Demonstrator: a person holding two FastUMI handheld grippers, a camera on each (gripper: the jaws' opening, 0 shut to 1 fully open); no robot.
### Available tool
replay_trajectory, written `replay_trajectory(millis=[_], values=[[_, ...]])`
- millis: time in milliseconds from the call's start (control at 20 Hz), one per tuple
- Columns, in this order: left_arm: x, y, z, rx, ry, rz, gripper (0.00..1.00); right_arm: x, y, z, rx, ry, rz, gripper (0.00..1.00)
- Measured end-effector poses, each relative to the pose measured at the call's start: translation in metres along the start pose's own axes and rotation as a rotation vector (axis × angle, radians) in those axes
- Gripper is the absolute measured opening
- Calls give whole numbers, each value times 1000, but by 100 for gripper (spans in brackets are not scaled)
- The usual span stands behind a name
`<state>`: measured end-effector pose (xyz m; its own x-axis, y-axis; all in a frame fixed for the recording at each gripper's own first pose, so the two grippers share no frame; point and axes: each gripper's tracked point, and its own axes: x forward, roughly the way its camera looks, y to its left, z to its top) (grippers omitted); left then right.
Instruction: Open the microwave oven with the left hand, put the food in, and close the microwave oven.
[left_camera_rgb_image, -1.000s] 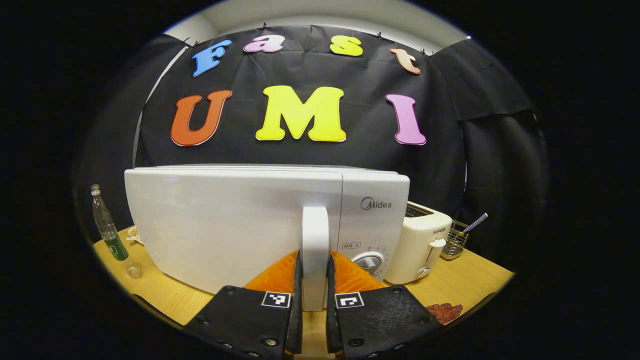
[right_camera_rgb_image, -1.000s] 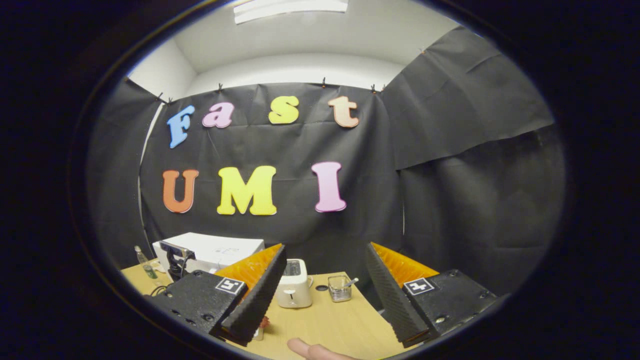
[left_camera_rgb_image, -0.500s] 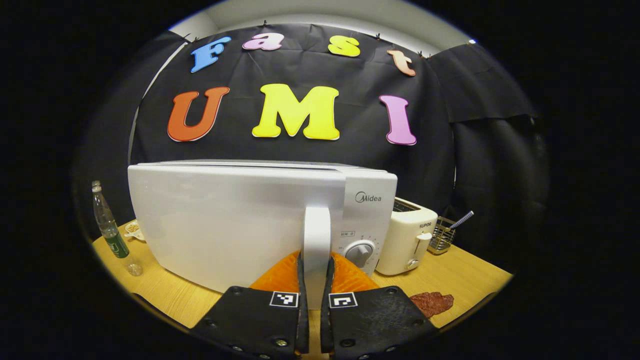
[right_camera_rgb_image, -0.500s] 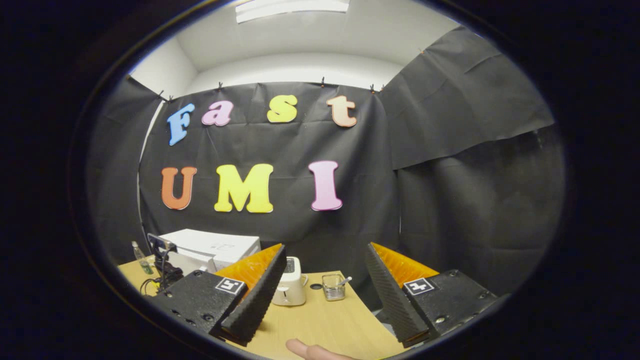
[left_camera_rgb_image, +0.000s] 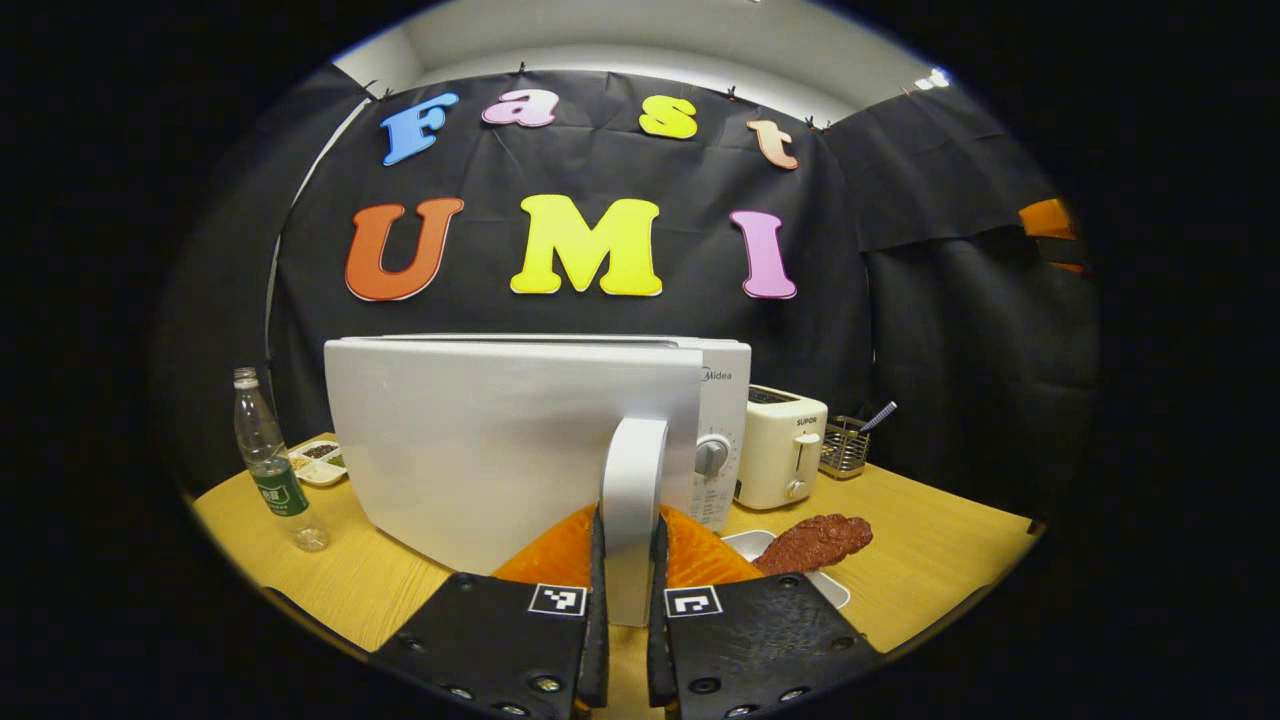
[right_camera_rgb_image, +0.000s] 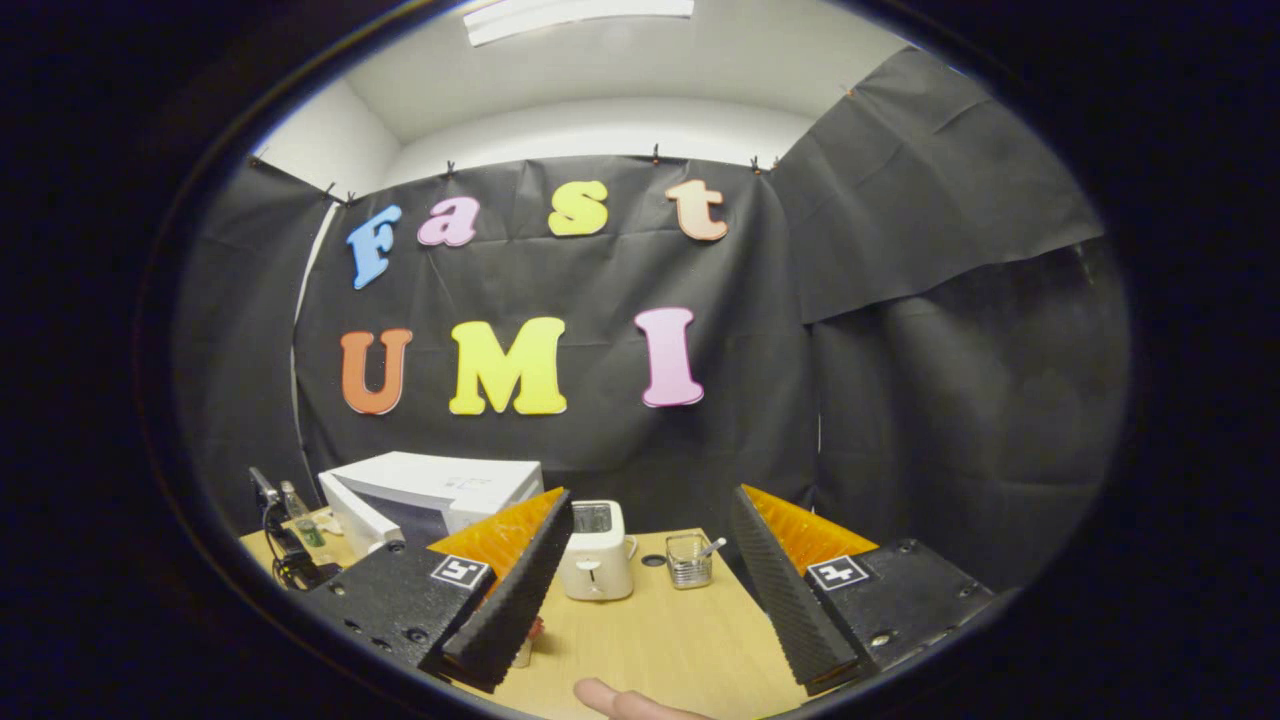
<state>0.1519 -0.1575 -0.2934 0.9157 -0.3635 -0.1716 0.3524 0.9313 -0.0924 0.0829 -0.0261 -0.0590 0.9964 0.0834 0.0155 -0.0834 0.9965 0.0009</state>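
Observation:
In the left gripper view my left gripper (left_camera_rgb_image: 628, 560) is shut on the white door handle (left_camera_rgb_image: 630, 490) of the white microwave oven (left_camera_rgb_image: 720, 420). Its door (left_camera_rgb_image: 490, 440) stands swung partly out toward me. A brown piece of food (left_camera_rgb_image: 815, 540) lies on a white plate (left_camera_rgb_image: 835, 590) to the right of the door. In the right gripper view my right gripper (right_camera_rgb_image: 640, 560) hangs open high above the table with nothing between its fingers. There the microwave oven (right_camera_rgb_image: 440, 490) shows at the left with its door (right_camera_rgb_image: 355, 515) ajar.
A cream toaster (left_camera_rgb_image: 782, 458) and a wire basket (left_camera_rgb_image: 846, 447) stand right of the microwave. A clear bottle (left_camera_rgb_image: 268, 460) and a small dish (left_camera_rgb_image: 318, 462) are on its left. The wooden table (left_camera_rgb_image: 940, 540) runs to the right. A fingertip (right_camera_rgb_image: 620, 700) shows at the bottom of the right gripper view.
The left gripper has pulled the handle back and the door has swung further open. The plate with the food has come into sight. The right gripper stays open and nearly still.

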Motion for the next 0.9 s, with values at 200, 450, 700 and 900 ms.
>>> replay_trajectory(millis=[200, 450, 700, 900], values=[[-40, 20, -5, -2, 1, -3, 14, -17, 21, -8, -1, 34, 43, 100], [-105, 68, -14, 59, 14, 71, 19, -37, 42, -11, 0, 33, 90, 95], [-186, 116, -30, 30, 66, 136, 54, -57, 68, -11, 1, 32, 152, 100], [-225, 151, -16, -14, 33, 247, 95, -70, 78, -6, -8, 14, 180, 100]])
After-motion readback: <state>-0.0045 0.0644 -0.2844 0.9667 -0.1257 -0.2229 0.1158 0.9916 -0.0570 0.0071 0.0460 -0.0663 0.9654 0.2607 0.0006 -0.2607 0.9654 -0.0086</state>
